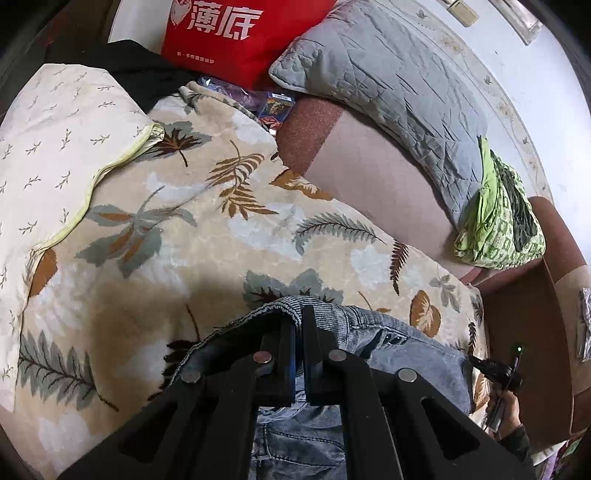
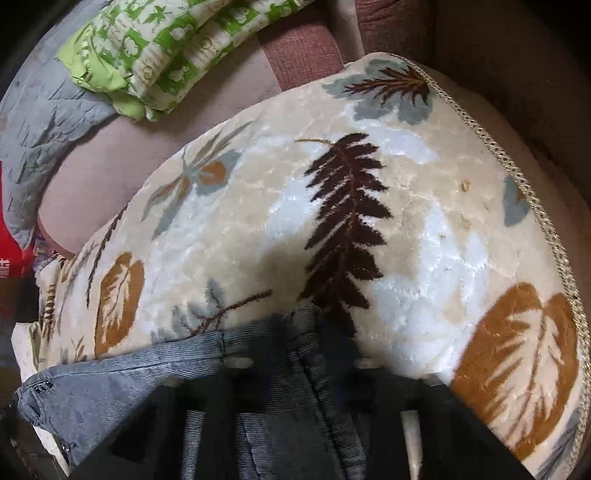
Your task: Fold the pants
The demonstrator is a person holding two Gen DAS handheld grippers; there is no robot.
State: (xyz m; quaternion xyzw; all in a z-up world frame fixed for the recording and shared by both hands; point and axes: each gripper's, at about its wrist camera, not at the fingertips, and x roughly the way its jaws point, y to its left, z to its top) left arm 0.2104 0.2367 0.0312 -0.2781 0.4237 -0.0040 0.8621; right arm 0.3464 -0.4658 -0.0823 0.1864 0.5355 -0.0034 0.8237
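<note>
The pants (image 1: 388,339) are blue-grey jeans lying on a beige leaf-patterned blanket (image 1: 177,221). My left gripper (image 1: 298,325) is shut on the ribbed waistband edge of the pants, with denim passing between the black fingers. In the right wrist view the pants (image 2: 155,373) stretch from lower left to the centre. My right gripper (image 2: 314,325) is shut on the ribbed waistband; the image is blurred there and cloth covers part of the fingers. The right gripper's body and the hand holding it show at the far right of the left wrist view (image 1: 498,369).
The blanket (image 2: 369,221) covers a brown-pink sofa (image 1: 369,177). A grey quilted pillow (image 1: 399,85), a green patterned cushion (image 1: 506,225), a red bag (image 1: 236,33) and a cream pillow (image 1: 48,155) lie around it. The blanket's braided edge (image 2: 546,236) is at the right.
</note>
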